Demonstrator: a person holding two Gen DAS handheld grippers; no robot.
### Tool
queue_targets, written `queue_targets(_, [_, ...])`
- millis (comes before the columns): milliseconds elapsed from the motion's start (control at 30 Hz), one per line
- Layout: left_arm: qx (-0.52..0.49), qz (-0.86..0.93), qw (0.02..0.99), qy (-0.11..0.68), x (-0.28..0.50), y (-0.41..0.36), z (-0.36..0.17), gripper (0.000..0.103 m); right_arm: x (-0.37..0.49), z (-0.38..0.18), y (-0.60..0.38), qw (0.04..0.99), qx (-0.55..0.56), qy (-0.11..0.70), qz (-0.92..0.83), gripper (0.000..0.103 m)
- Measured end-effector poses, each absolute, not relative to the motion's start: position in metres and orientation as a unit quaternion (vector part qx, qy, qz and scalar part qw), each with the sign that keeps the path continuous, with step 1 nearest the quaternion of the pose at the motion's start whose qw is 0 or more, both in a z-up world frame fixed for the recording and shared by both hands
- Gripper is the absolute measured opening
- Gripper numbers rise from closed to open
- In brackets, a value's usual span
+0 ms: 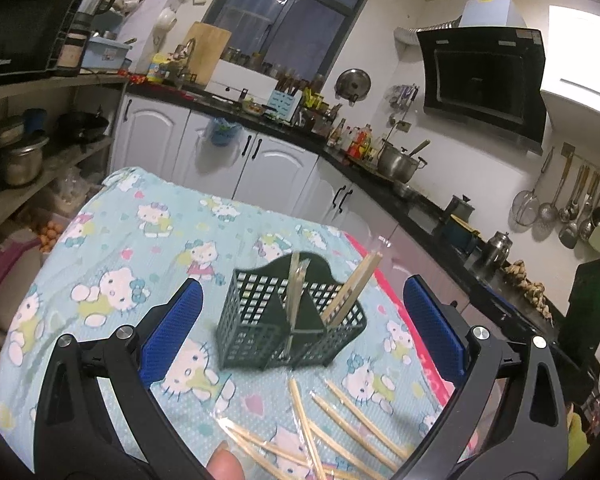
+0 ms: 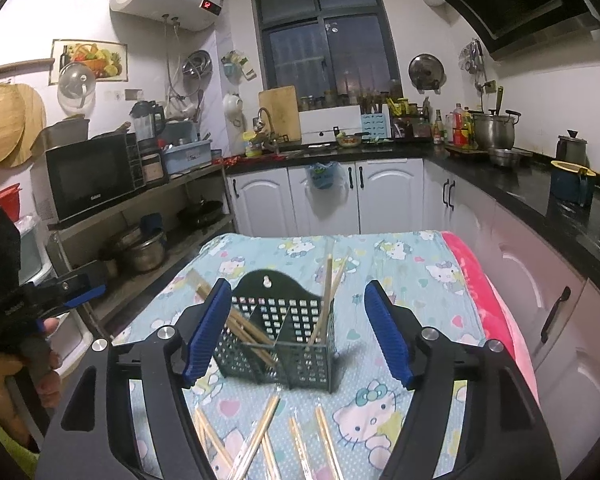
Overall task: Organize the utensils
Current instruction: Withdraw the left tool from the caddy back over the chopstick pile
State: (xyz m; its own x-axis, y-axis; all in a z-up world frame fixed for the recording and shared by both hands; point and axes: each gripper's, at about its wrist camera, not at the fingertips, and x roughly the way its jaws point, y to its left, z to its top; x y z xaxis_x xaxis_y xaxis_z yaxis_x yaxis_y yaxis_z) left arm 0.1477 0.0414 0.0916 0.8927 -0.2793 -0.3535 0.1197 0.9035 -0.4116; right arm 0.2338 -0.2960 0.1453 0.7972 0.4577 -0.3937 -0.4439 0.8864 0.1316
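Observation:
A dark green mesh utensil basket point(image 1: 288, 320) stands on the Hello Kitty cloth point(image 1: 132, 256), with wrapped wooden chopsticks point(image 1: 354, 284) upright in its compartments. It also shows in the right wrist view point(image 2: 278, 340). Several loose wrapped chopsticks point(image 1: 332, 432) lie on the cloth in front of the basket, also in the right wrist view point(image 2: 260, 444). My left gripper point(image 1: 300, 332) is open and empty, above and just before the basket. My right gripper point(image 2: 296, 332) is open and empty, its blue pads point(image 2: 206, 332) on either side of the basket without touching it.
The table point(image 2: 400, 256) stands in a small kitchen. A pink cloth edge point(image 2: 488, 304) runs along its right side. White cabinets point(image 2: 328, 196) and a black counter stand behind and to the right. A shelf with a microwave point(image 2: 88, 176) and pots is on the left.

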Motion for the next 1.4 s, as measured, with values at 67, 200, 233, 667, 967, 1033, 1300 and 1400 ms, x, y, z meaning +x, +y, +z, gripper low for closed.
queue_targets(67, [-0.194, -0.1, 0.952, 0.213, 0.145, 0.043, 0.087, 0.092, 0.23, 0.143, -0.296, 0.946, 0.014, 0.216, 0.24, 0.067])
queue_targets(200, [-0.195, -0.094, 0.951, 0.22, 0.139, 0.048, 0.082, 0.092, 0.224, 0.14, -0.294, 0.944, 0.008, 0.221, 0.243, 0.067])
queue_targets(233, [-0.195, -0.092, 0.951, 0.222, 0.137, 0.049, 0.08, 0.092, 0.223, 0.14, -0.294, 0.944, 0.007, 0.223, 0.244, 0.067])
queue_targets(667, [-0.194, -0.075, 0.943, 0.26, 0.121, 0.061, 0.052, 0.092, 0.212, 0.115, -0.28, 0.931, -0.02, 0.257, 0.259, 0.068])
queue_targets(967, [-0.194, -0.063, 0.938, 0.278, 0.114, 0.066, 0.038, 0.092, 0.207, 0.096, -0.271, 0.92, -0.036, 0.282, 0.269, 0.068])
queue_targets(1033, [-0.192, -0.063, 0.938, 0.283, 0.113, 0.066, 0.035, 0.092, 0.207, 0.092, -0.27, 0.918, -0.039, 0.288, 0.27, 0.068])
queue_targets(1300, [-0.186, -0.062, 0.93, 0.312, 0.11, 0.064, 0.016, 0.092, 0.205, 0.074, -0.264, 0.908, -0.055, 0.311, 0.276, 0.068])
queue_targets(1400, [-0.185, -0.06, 0.925, 0.328, 0.11, 0.063, 0.006, 0.092, 0.206, 0.067, -0.261, 0.903, -0.059, 0.321, 0.278, 0.068])
